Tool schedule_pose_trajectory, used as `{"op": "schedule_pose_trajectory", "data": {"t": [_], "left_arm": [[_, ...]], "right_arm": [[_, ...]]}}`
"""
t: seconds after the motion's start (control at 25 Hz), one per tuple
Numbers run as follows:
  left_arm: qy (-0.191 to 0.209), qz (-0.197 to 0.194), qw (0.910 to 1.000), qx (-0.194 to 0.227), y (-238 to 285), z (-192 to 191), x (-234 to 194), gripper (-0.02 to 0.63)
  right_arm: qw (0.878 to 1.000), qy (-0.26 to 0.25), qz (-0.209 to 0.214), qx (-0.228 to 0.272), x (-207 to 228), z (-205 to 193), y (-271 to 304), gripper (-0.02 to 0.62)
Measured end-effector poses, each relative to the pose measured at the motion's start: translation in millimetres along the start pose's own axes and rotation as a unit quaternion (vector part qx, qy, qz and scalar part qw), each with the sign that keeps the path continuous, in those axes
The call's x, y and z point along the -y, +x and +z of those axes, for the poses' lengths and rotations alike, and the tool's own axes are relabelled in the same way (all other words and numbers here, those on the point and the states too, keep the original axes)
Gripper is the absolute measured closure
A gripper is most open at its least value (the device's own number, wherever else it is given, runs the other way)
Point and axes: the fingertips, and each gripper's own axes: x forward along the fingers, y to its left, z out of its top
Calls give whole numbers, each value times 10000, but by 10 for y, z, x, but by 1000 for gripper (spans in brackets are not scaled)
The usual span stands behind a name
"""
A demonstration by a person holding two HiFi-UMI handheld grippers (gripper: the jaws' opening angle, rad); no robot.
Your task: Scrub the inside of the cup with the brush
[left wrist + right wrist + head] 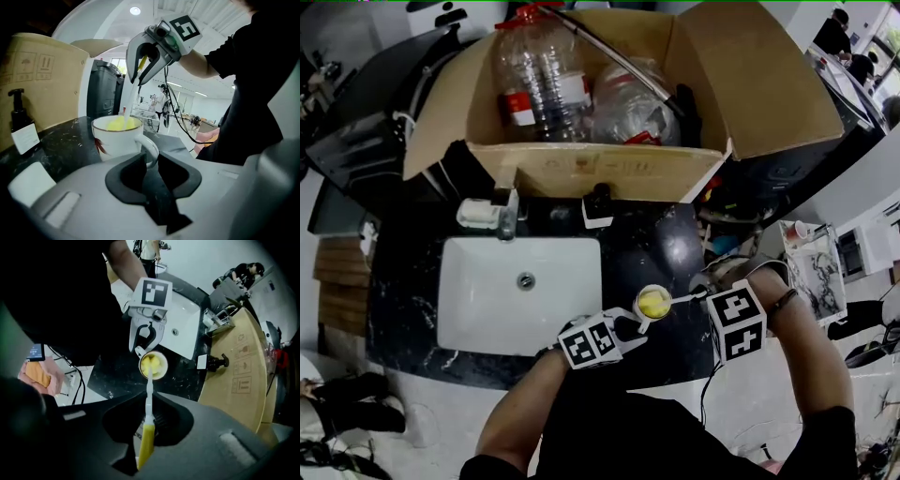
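Nearest the lens in the head view, the left gripper (630,325) reaches to the handle of a white ceramic cup (653,305). The cup stands on the black marbled counter (661,244), just right of the white rectangular sink (455,281). The right gripper (710,287) holds a yellow-handled white brush (684,297), its yellow sponge head inside the cup. In the left gripper view the jaws stand narrowly apart, the cup's (117,138) handle in the gap, unpinched. In the right gripper view the jaws clamp the brush's (146,441) yellow grip, and the shaft runs down into the cup (153,365).
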Motion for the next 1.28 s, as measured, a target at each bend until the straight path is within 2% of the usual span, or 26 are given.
{"op": "schedule_pose_trajectory", "data": {"t": [0.16,0.36,0.52,0.72,0.8,0.92,0.96,1.0,1.04,1.16,1.28], "left_arm": [[-105,381,9991,-123,-66,-70,-147,511],[-301,814,9962,-46,-145,-56,-294,512],[-538,932,9942,23,-167,-71,-319,509],[-695,922,9933,19,-150,-61,-297,509],[-713,945,9930,8,-130,-63,-291,508],[-761,974,9923,3,-108,-65,-280,506],[-782,980,9921,13,-104,-61,-278,506],[-802,984,9919,24,-100,-55,-278,506],[-817,985,9918,32,-97,-49,-278,506],[-834,993,9915,52,-99,-38,-290,505],[-914,999,9908,89,-120,-36,-300,503]], "right_arm": [[9965,555,33,629,12,193,-60,552],[9861,1195,-307,1116,111,139,-113,537],[9674,1760,-507,1750,144,30,-257,485],[9430,2420,-625,2195,92,-312,-380,480],[9189,2858,-609,2649,71,-394,-422,480],[8586,3605,-478,3614,101,-352,-517,479],[8429,3754,-451,3828,122,-315,-522,479],[8346,3819,-453,3944,141,-276,-502,479],[8334,3809,-479,3975,159,-236,-458,479],[8464,3528,-602,3942,215,-109,-299,483],[8524,3120,-639,4147,268,62,-276,506]]}}
